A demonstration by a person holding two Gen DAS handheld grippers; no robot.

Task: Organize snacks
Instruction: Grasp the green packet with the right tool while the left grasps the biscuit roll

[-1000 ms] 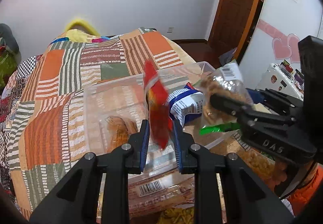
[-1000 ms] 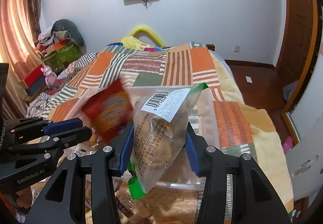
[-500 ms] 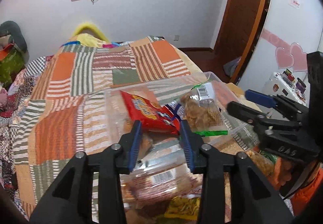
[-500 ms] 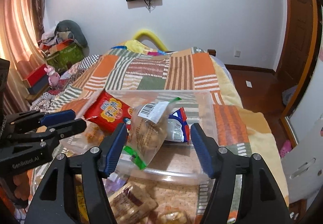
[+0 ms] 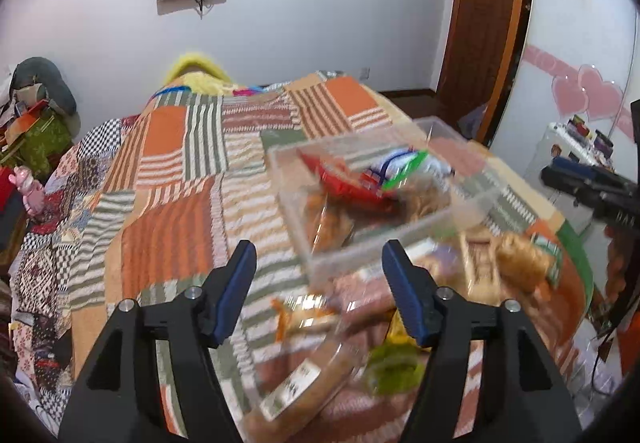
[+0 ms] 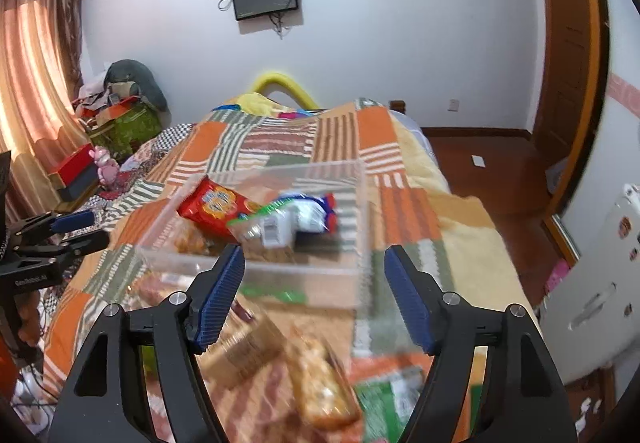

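A clear plastic bin (image 5: 384,243) stands on the bed. In it lie a red snack packet (image 5: 344,183), a blue-and-white packet (image 6: 308,213) and a clear bag with a green seal (image 5: 404,171). My left gripper (image 5: 320,263) hovers before the bin's near wall, jaws opening, nothing between them. My right gripper (image 6: 314,271) hangs over the bin's (image 6: 280,271) front edge, jaws also opening and empty. Several loose snack packs (image 5: 312,375) lie blurred on the quilt in front of the bin. Each gripper shows at the edge of the other's view, at left gripper (image 6: 68,227) and right gripper (image 5: 580,179).
The bed carries a striped patchwork quilt (image 5: 180,203). A white cabinet (image 6: 600,283) stands right of the bed and a wooden door (image 5: 484,23) is behind. Boxes and clutter (image 6: 120,123) pile up at the left by the curtain.
The left gripper let go of the red packet and the right let go of the clear bag; both now lie in the bin. Both grippers drew back and their jaws widened.
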